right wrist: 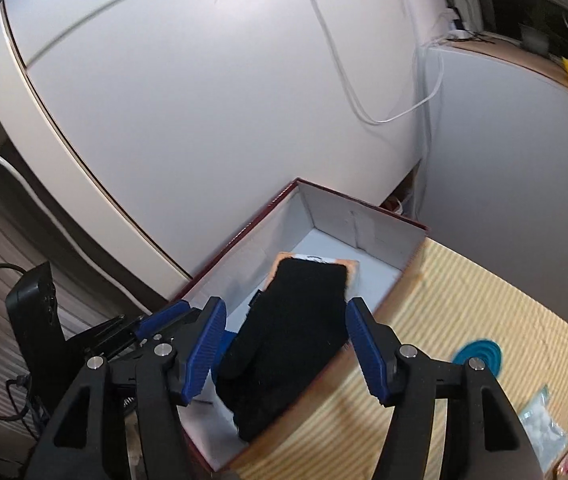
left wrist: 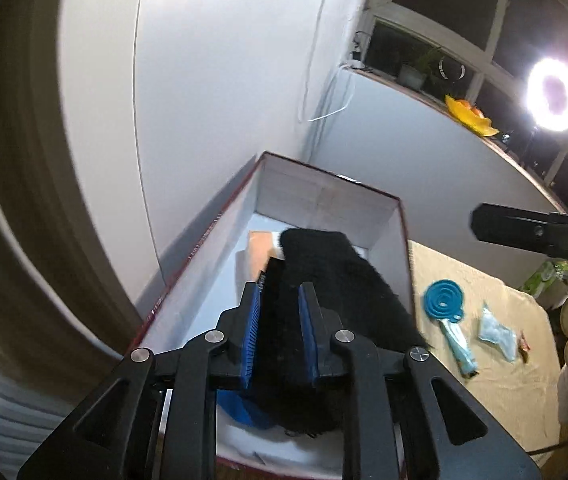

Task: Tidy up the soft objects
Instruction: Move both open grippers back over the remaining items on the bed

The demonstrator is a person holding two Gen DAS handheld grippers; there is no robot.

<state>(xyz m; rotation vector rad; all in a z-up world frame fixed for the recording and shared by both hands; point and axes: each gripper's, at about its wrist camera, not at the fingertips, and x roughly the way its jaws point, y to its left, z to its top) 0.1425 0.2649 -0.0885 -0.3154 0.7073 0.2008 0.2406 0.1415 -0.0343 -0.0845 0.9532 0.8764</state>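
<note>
A black fuzzy soft item (left wrist: 335, 276) lies in a red-rimmed cardboard box (left wrist: 319, 200) with a white inside. My left gripper (left wrist: 280, 304) is shut on the near edge of this black item, over the box. In the right wrist view the same black item (right wrist: 295, 328) drapes across the box (right wrist: 367, 228), over its near rim. My right gripper (right wrist: 284, 344) is open, its blue pads on either side of the item, above it. An orange and white soft item (left wrist: 262, 252) lies under the black one; it also shows in the right wrist view (right wrist: 349, 266). The left gripper's blue pads (right wrist: 164, 316) show at the box's left.
A beige striped cloth (right wrist: 483, 312) covers the table right of the box. On it lie a teal collapsible funnel (left wrist: 441, 300), a teal tube (left wrist: 459, 348) and a clear packet (left wrist: 497, 332). White walls stand behind the box. A ring light (left wrist: 553, 94) shines at the right.
</note>
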